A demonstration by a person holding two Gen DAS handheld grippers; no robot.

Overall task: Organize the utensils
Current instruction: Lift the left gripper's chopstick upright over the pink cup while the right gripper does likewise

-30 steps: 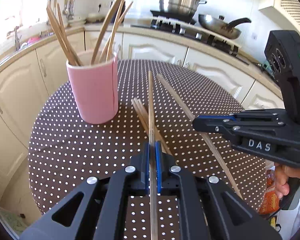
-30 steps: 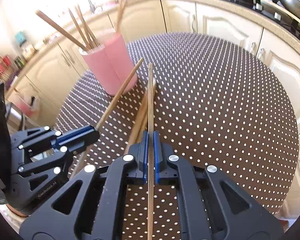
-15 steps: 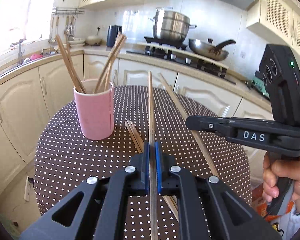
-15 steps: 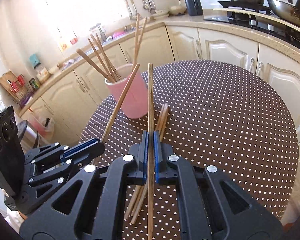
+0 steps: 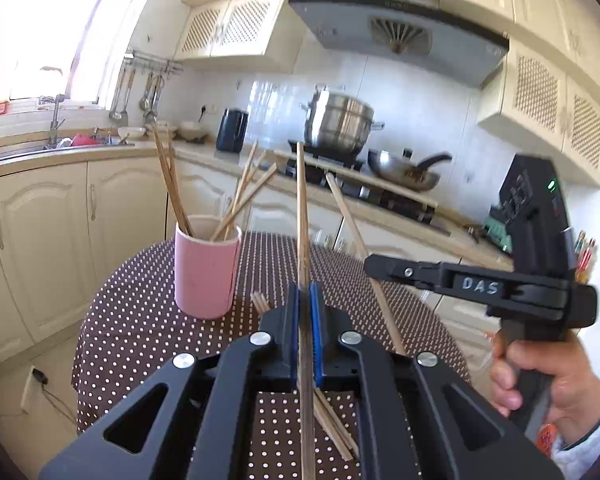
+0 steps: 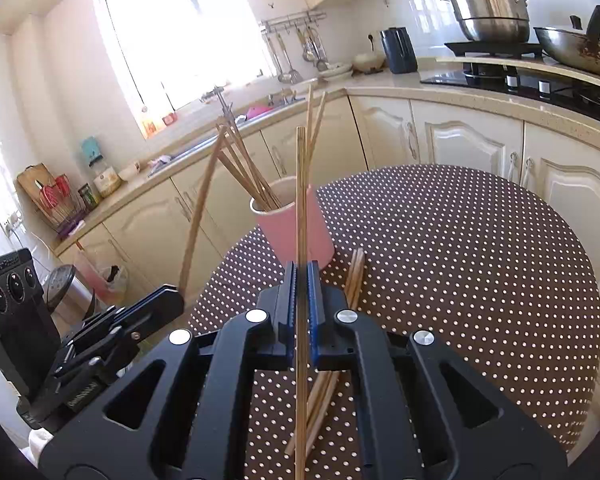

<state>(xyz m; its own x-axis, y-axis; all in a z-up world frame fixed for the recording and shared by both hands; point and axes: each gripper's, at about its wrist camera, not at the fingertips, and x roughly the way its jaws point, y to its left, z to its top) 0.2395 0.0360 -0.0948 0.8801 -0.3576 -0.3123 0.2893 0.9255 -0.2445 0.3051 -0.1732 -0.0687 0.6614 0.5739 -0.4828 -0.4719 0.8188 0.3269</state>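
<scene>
A pink cup point(image 5: 206, 266) holding several wooden chopsticks stands on the brown polka-dot table point(image 5: 140, 328); it also shows in the right wrist view point(image 6: 320, 228). My left gripper point(image 5: 305, 296) is shut on one chopstick point(image 5: 302, 208), held above the table, pointing forward. My right gripper point(image 6: 301, 276) is shut on another chopstick point(image 6: 301, 184), near the cup. The right gripper point(image 5: 384, 266) shows in the left wrist view with its chopstick point(image 5: 352, 228); the left gripper point(image 6: 168, 300) shows in the right wrist view. Loose chopsticks point(image 6: 354, 276) lie on the table.
Cream kitchen cabinets point(image 6: 460, 148) curve around the table. A steel pot point(image 5: 340, 124) and a wok point(image 5: 404, 170) sit on the stove behind. A sink point(image 5: 60, 142) lies at the left. A trash bin point(image 6: 60, 284) stands on the floor.
Both grippers have lifted and tilted upward with their chopsticks, so more of the kitchen wall shows. The cup and loose chopsticks on the table have not moved.
</scene>
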